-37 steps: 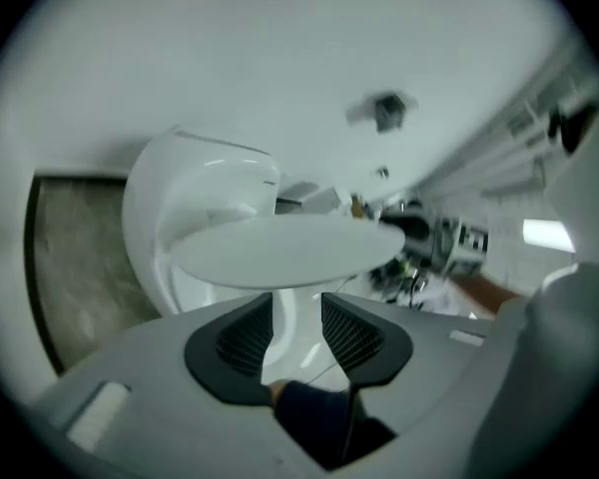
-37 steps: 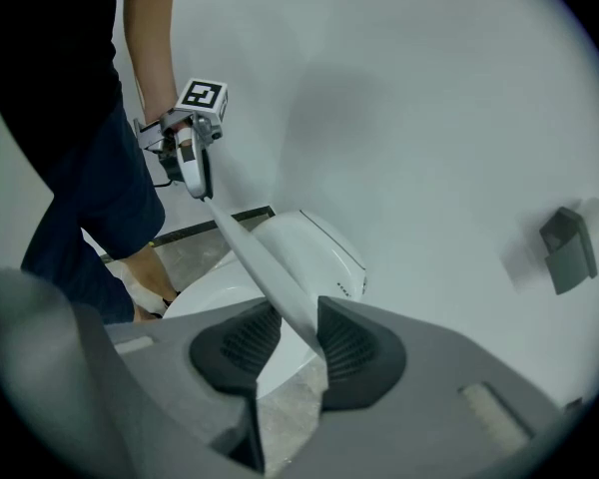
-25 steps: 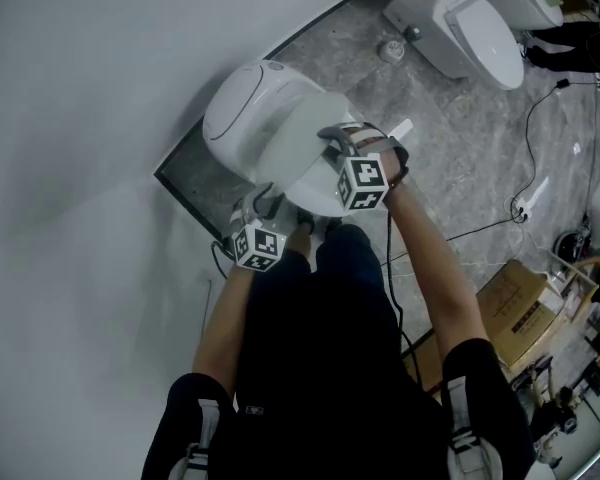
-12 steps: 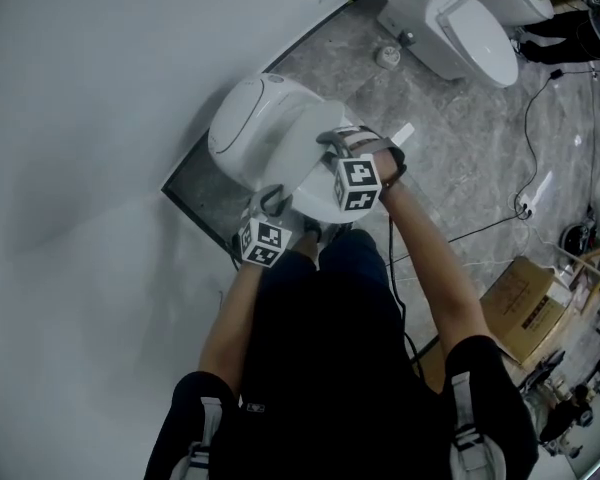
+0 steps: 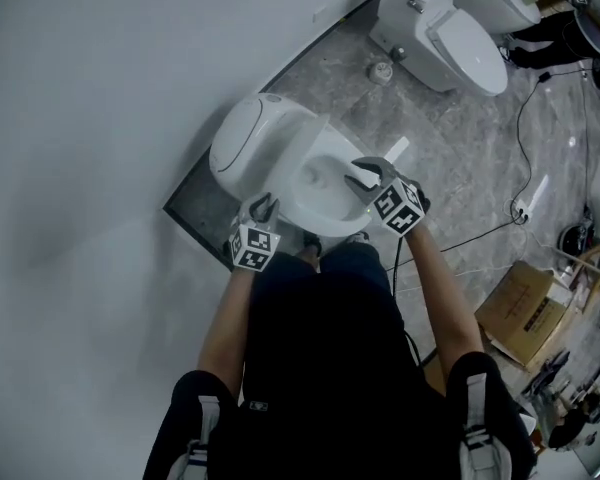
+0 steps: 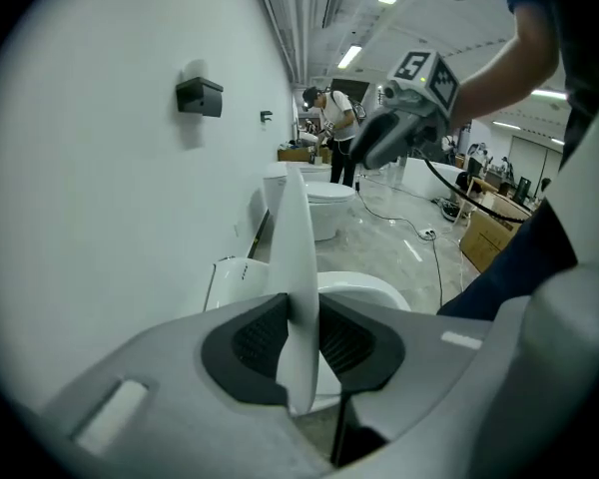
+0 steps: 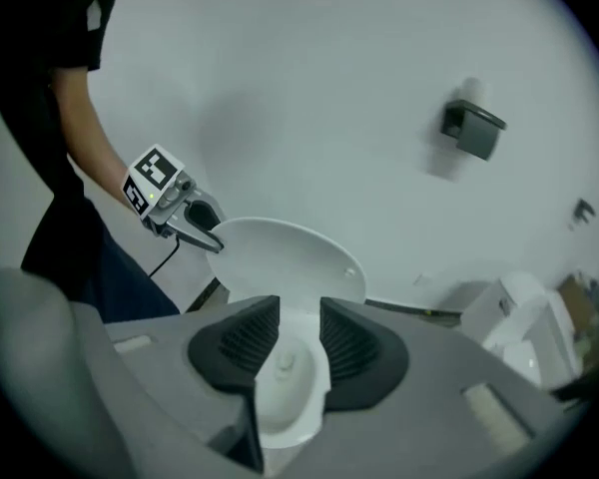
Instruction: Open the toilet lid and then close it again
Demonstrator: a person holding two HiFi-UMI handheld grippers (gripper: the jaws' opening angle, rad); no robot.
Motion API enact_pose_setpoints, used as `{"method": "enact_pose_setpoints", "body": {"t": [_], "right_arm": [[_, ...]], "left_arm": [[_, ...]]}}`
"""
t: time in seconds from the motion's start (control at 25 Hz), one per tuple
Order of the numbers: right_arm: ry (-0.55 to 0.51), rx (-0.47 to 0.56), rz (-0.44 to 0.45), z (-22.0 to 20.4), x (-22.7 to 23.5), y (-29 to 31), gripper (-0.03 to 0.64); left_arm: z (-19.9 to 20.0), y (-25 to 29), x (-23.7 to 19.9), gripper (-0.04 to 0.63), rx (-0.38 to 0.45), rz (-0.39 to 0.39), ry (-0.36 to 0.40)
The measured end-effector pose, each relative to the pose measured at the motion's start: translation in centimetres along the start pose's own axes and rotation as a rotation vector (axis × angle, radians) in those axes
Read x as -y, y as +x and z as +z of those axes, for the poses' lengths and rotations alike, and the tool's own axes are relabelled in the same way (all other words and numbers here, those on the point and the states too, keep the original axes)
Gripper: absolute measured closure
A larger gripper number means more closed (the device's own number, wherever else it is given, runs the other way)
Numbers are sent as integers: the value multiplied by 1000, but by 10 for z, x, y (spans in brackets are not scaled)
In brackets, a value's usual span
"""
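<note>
1. Left gripper view: the toilet lid (image 6: 295, 238) is seen edge-on and upright. Its rim is clamped between the pads of the left gripper (image 6: 301, 339), whose jaws have just been closing onto it. The bowl (image 6: 357, 289) is uncovered beside it. The right gripper (image 6: 374, 153) is seen in the air, clear of the lid.
2. Right gripper view: the jaws are held partly apart and nothing is pinched; only the bowl is seen through the gap. Beyond it the raised lid is shown, with the left gripper at its edge.
3. Head view: a second ago the bowl was hidden under the half-lifted lid, with the right gripper on it. Now the bowl is exposed and the right gripper is drawn back over its right rim. The opening is judged nearly done; the closing is left for the left gripper.
</note>
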State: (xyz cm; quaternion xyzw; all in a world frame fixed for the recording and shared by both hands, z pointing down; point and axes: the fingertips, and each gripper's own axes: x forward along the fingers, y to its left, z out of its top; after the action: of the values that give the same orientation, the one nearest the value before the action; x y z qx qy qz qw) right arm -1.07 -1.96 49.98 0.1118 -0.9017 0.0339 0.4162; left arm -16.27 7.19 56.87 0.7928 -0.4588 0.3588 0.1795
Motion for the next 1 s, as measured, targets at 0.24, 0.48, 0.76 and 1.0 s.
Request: {"method": "enact_pose_setpoints", "body": {"t": [0.24, 0.48, 0.76, 1.0], "right_arm": [[276, 35, -88, -64, 5, -44, 503], [400, 57, -104, -92, -5, -78, 614], [517, 135, -104, -104, -18, -97, 614], [539, 114, -95, -115, -31, -96, 614]], "left_arm": [[-3, 2, -23, 526, 14, 34, -82], [-3, -3, -45, 541, -5, 66, -157], [-10, -6, -76, 555, -19, 99, -274], [-16, -1, -104, 560, -21, 141, -335]]}}
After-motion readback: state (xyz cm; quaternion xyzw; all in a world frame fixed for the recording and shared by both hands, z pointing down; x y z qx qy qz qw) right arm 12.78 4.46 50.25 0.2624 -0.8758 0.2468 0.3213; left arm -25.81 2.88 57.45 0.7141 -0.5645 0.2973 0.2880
